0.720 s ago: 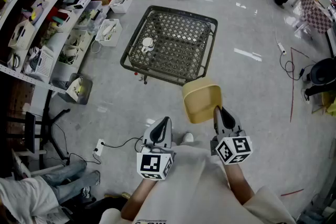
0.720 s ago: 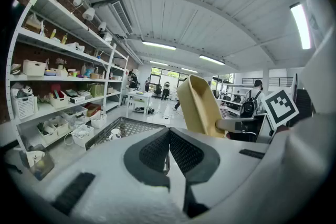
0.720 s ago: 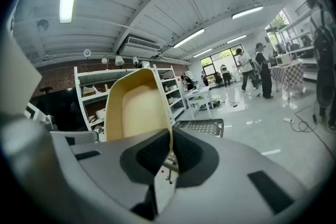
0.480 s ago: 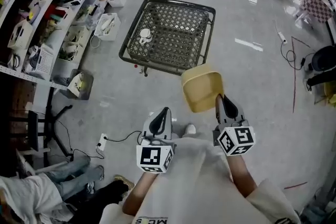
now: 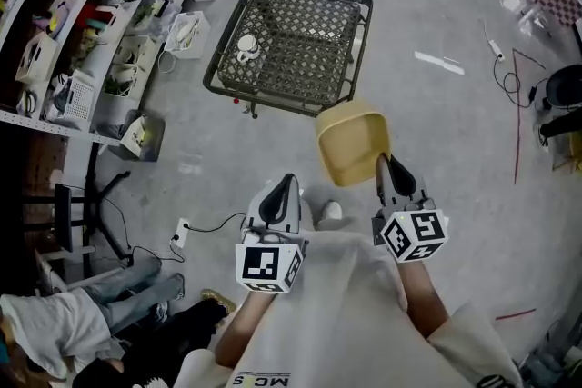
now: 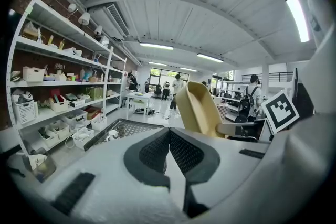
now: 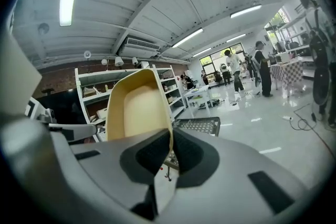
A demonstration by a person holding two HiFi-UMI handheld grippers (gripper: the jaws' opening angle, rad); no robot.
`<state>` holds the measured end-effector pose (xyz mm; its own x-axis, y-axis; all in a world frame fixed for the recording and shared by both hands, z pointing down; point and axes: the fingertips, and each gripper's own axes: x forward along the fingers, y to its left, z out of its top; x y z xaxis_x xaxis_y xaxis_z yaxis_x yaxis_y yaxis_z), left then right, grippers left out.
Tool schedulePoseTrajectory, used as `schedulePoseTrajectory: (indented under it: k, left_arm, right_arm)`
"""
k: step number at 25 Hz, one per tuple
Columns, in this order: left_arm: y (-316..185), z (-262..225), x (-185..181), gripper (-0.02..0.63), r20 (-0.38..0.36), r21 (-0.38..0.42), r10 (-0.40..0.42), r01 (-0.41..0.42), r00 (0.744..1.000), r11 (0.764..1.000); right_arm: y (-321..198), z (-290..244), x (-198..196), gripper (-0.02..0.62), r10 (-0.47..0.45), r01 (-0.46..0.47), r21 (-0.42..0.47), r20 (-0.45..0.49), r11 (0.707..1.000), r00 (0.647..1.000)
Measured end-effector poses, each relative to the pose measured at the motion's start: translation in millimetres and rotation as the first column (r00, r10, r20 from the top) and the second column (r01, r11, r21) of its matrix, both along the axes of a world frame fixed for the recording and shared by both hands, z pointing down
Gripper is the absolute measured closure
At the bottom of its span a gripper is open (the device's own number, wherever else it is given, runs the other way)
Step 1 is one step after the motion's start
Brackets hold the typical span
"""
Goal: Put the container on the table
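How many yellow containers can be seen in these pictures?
1. The yellow container hangs over the floor, pinched by its rim in the right gripper, near the wire basket. The crowded shelves could hide more.

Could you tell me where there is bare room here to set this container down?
The basket has bare mesh to the right of the cup. The floor is open between the basket and the red cable. The left is crowded: bins line the shelves, and a power strip lies near the left gripper. The right gripper holds the container.
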<state>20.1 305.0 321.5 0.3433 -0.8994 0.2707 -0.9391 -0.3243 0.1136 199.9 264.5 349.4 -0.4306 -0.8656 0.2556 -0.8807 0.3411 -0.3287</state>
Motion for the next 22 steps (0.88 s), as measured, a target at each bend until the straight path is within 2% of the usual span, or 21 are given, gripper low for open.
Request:
schedulePoseTrajectory:
  k: [10, 17, 22]
  left_arm:
    - [-24.7, 12.4, -0.8, 0.581, -0.003, -0.044, 0.006, -0.006, 1.000, 0.999]
    - [-97.9, 18.0, -7.6, 0.581, -0.045, -0.043, 0.018, -0.020, 0.999, 0.999]
    - [-155.6, 14.9, -28.3, 0.581, -0.058, -0.028, 0.050, -0.051, 0.997, 0.998]
  right_arm:
    - [-23.0, 10.5, 2.3, 0.563, 0.012, -0.012, -0.037, -0.002, 0.999, 1.000]
    - [-87.1, 8.6, -3.3, 0.563, 0.035, -0.036, -0.035, -0.034, 0.999, 0.999]
    - [-141.9, 6.6, -19.0, 0.563, 0.067, -0.069, -0.045, -0.041, 0.997, 0.997]
